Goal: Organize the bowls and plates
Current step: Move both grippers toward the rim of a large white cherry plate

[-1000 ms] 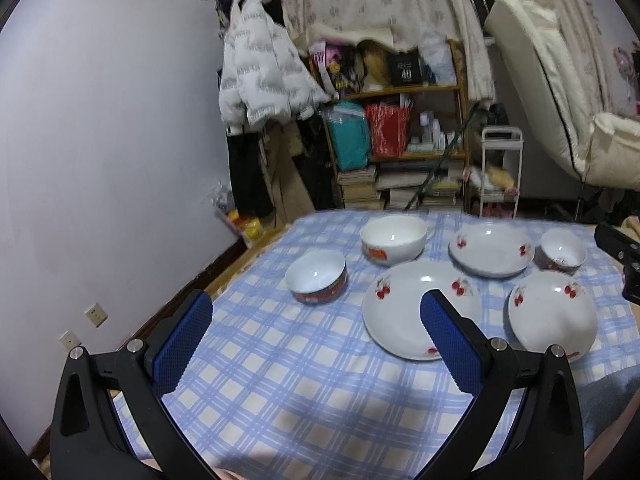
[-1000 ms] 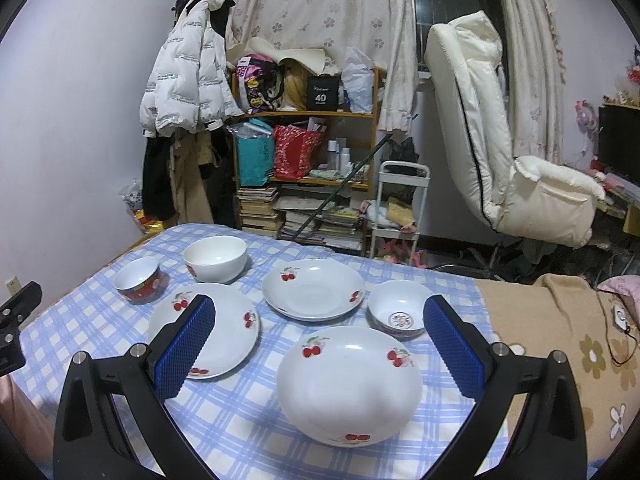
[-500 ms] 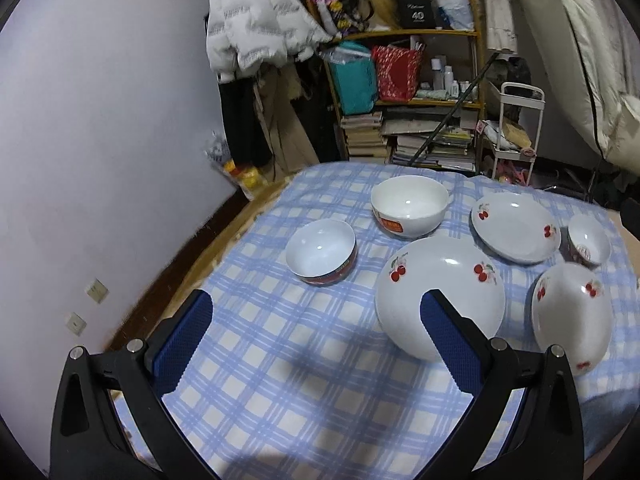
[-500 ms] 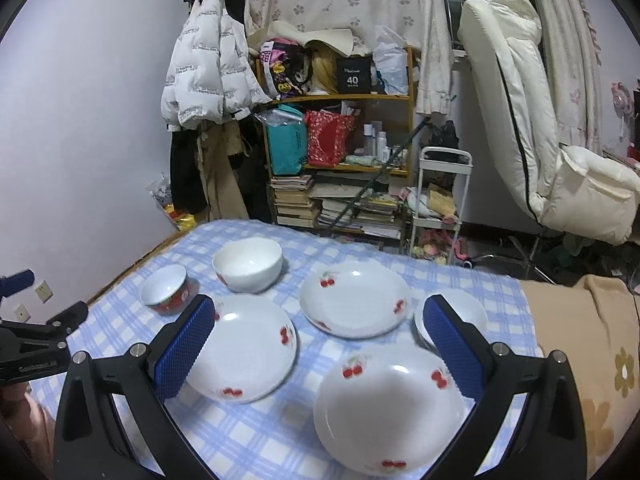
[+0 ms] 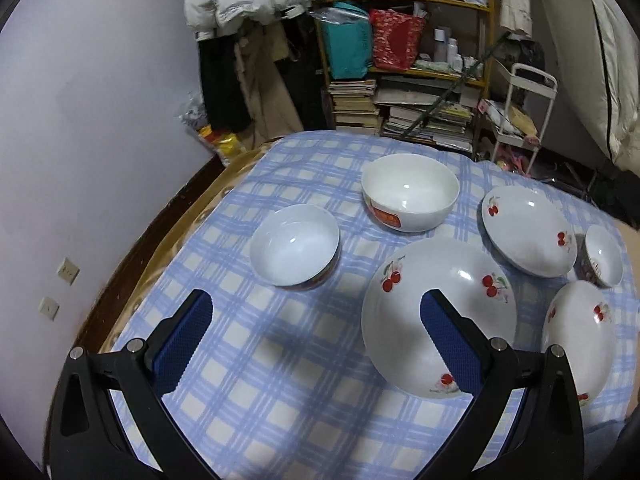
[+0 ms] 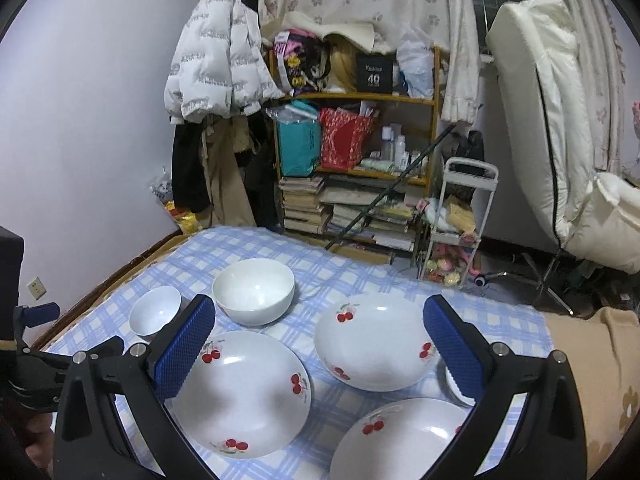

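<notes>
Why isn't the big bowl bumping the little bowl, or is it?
Apart. The left wrist view shows checked tablecloth between the big bowl and the little bowl.

Cherry plates [image 5: 440, 312], white bowls [image 5: 410, 192], seemingly unstacked

Glossy, probably ceramic plates [image 5: 436, 312] and bowls [image 5: 410, 192] — on matt checked cloth [image 5: 280, 380].

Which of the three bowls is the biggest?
The large white bowl with the red label, at the far middle of the table; the small bowl left of it and the small bowl at right are smaller.
</notes>
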A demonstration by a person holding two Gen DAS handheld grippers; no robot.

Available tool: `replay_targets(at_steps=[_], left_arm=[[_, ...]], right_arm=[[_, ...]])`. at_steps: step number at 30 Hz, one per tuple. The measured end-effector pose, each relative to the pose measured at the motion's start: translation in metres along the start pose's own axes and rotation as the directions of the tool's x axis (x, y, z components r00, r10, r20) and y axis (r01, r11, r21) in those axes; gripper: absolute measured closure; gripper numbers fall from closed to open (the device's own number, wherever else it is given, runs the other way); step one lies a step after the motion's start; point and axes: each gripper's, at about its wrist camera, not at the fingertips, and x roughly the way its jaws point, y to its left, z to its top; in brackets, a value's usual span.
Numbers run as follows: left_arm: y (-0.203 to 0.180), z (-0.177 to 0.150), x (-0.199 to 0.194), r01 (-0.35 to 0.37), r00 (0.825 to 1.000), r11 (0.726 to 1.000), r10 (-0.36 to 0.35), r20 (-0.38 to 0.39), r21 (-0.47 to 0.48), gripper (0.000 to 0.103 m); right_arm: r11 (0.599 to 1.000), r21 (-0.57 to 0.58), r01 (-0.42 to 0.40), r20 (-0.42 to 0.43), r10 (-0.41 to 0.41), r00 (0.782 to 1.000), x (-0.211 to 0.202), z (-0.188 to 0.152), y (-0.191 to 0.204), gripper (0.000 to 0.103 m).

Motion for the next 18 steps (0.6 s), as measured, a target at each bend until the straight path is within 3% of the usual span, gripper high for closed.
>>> replay_targets(at_steps=[3,8,18], left_arm=[[-0.003,-0.003,0.017,-0.016,1.000,1.000,0.016,-0.016,0.013,0.001],[-0.007,-0.009,0.045,0.031,0.995,1.000,-0.031,-0.097,-0.002,0.001],[-0.013,-0.022,0.083,0.067,0.978,0.998,-0.066,-0.197,0.003,0.001]], right_arm=[[0.999,0.040,-0.013,-0.039,0.015,0.999,0.020,-0.006,-0.006,0.000],[0.995,0.091,-0.028,-0.124,0.040,0.991,0.056,-0.025,-0.017,0.000],[1.000,0.004,0.030,-0.290,-0.027,0.957,0.102,-0.051,-0.020,0.000]])
